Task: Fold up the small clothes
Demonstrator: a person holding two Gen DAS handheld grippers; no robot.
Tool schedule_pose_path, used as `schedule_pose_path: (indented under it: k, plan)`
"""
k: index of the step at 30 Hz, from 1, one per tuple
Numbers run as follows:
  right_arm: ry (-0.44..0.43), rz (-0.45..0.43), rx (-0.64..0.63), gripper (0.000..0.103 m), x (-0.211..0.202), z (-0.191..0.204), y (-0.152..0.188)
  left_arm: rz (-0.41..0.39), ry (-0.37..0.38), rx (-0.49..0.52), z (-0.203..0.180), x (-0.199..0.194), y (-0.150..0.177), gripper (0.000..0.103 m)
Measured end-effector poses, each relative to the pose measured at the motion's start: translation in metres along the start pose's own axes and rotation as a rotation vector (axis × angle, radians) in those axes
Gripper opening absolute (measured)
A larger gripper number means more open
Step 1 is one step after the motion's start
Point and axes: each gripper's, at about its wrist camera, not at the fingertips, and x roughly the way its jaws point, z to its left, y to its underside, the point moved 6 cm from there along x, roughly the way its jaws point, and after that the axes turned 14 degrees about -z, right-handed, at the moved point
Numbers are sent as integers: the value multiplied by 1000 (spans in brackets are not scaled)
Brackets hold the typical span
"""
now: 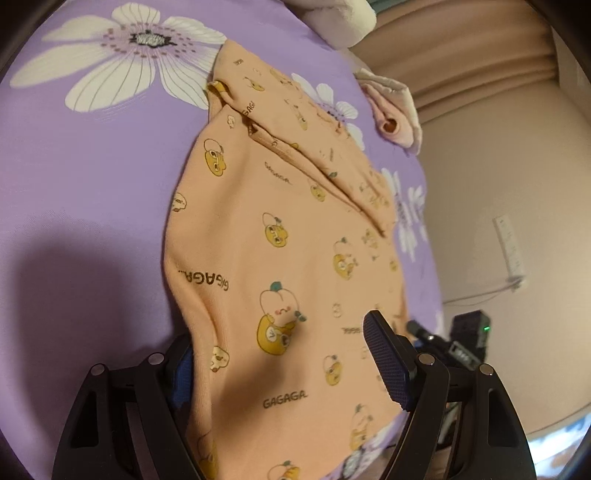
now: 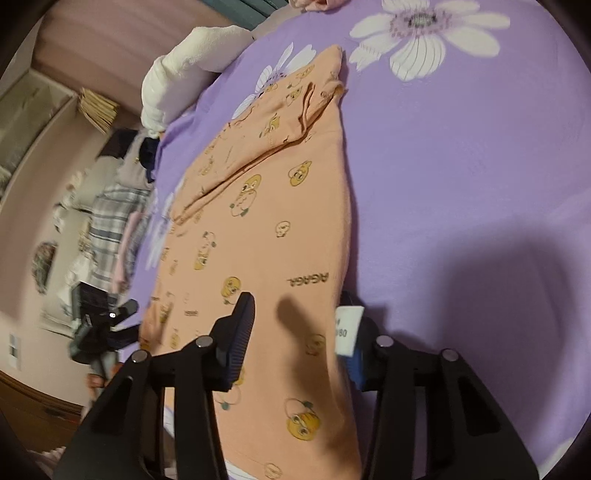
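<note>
From the left wrist view, one peach-coloured child's garment (image 1: 280, 236), printed with cartoon fruit faces and the word GAGAGA, lay on a purple bedsheet (image 1: 92, 192) with large white flowers. One sleeve seemed already folded across its upper part, so I judged the fold begun but far from finished; the lower half was unfolded. The left gripper (image 1: 280, 365) had its two black fingers spread wide, one on each side of the garment's near end, and the pads did not appear to press the cloth. A pale pink garment (image 1: 393, 118) sat at the sheet's far edge, and one white plush bundle (image 1: 343, 22) lay beyond. From the right wrist view, the same single peach garment (image 2: 273, 221) stretched away across the sheet, one white size label (image 2: 347, 330) showing at its near edge. The right gripper (image 2: 299, 332) straddled that near end with its fingers partly apart; whether they pinched the fabric I could not tell. The white bundle (image 2: 184, 66) appeared at the bed's edge, with striped cloth (image 2: 110, 229) beyond the bed.
</note>
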Motion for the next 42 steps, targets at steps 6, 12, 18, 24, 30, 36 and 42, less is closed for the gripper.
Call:
schedule_pose_path:
  k: [6,12,18,24,30,36,42]
  plan:
    - [-49,61,43,36,-13,-2,14,36,34,-10,3,-15,14,76]
    - [-100,116,90,36,-29,-5,31,75,39,0,2,-32,36,76]
    - [-107,151,48,36,-28,6,45,65,-1,9,1,-26,42,50]
    - [-95,152,-7,18,-3,16,43,63,-26,-32,9,-10,36,21]
    - [-95,136,-23,7,-2,18,39,26,15,-52,3,-26,33,7]
    - [-204,66,0,6,-13,39,18,-42,51,-13,-20,-36,12,3]
    - [-257,-2,-41,6,-13,66,0,-79,38,49,-40,-28,-5,0]
